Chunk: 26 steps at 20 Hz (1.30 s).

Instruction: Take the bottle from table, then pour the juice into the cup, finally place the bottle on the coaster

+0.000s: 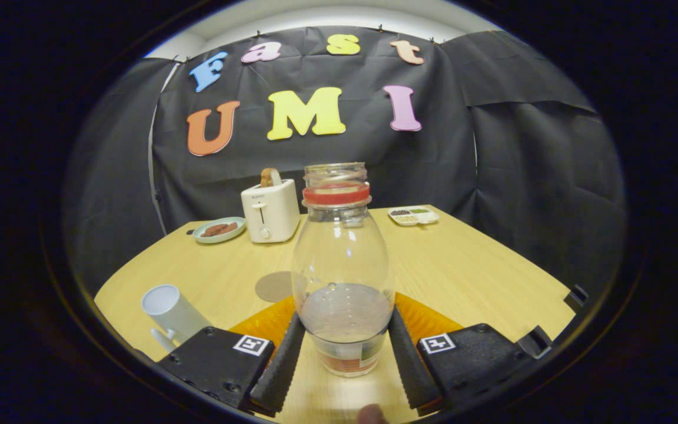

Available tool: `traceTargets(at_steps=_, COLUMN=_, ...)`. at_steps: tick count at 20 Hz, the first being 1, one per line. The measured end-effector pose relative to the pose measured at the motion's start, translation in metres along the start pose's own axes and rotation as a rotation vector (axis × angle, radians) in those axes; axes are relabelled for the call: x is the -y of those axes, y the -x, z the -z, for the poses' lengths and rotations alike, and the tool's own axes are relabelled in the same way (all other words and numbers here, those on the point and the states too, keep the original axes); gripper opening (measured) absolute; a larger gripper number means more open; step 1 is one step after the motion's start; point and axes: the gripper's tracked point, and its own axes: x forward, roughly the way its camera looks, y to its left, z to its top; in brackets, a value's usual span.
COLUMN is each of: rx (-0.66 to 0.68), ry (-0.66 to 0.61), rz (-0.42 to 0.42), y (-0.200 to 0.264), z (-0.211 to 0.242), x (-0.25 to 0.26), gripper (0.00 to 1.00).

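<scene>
A clear plastic bottle [342, 265] with a red ring at its open neck stands upright between my fingers, with a little pale juice in its lower part. My gripper [346, 353] is shut on the bottle, one finger pressing each side low on its body. A white cup [169, 309] with a handle sits on the table just left of the left finger [283, 359]. A round flat brown coaster [274, 287] lies on the table beyond the fingers, partly hidden behind the bottle's left side.
The light wooden table [480, 271] carries a white toaster [270, 211] with a slice of bread, a small plate [219, 230] with a dark snack to its left, and a divided white tray [414, 215] at the far right. A person's fingertip [371, 414] shows below the bottle.
</scene>
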Motion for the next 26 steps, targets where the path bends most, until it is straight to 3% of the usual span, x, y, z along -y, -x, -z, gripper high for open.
traceTargets(at_steps=8, rx=0.075, ry=0.254, rz=-0.001, y=0.008, z=-0.032, x=-0.03, gripper=0.75)
traceTargets(at_steps=16, rx=0.189, ry=0.575, rz=0.074, y=0.0, z=-0.06, x=-0.062, gripper=0.75)
traceTargets(at_steps=26, rx=0.267, ry=0.985, rz=0.171, y=-0.008, z=-0.04, x=-0.087, gripper=0.75)
